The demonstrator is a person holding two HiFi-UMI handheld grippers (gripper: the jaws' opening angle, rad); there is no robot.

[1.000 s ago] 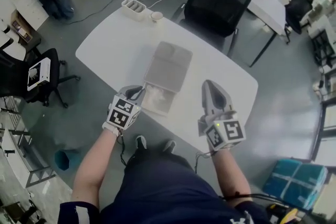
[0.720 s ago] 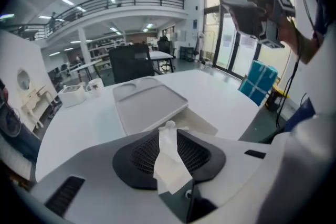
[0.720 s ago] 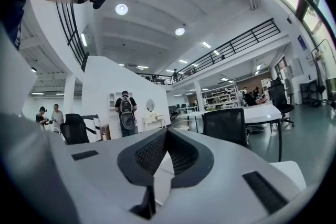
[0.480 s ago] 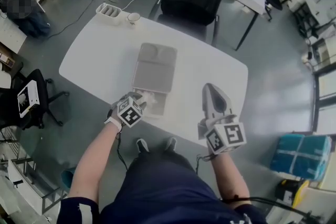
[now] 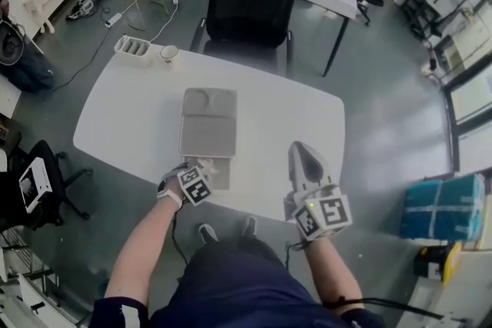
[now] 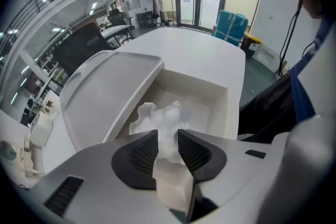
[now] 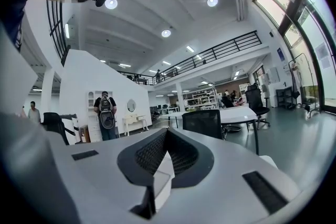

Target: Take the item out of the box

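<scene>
A flat grey-white box [image 5: 207, 123] lies on the white table [image 5: 300, 115] with its lid [image 6: 105, 92] swung up and away from me. In the open tray [image 6: 215, 97] sits a crumpled white item [image 6: 157, 115]. My left gripper [image 5: 201, 167] reaches into the tray at the table's near edge. Its jaws are opening, and the white item [image 5: 209, 165] stands in the gap between them [image 6: 168, 136]. My right gripper [image 5: 298, 150] hovers to the right of the box, pointing away from me, shut and empty [image 7: 165, 132].
A black office chair [image 5: 250, 0] stands behind the table. A cup [image 5: 169, 53] and a white slotted holder [image 5: 132, 47] sit at the table's far left corner. A teal crate [image 5: 438, 207] is on the floor at the right.
My left gripper has moved from the box's left near corner in over the open tray, onto the white item. The right gripper has kept its place beside the box.
</scene>
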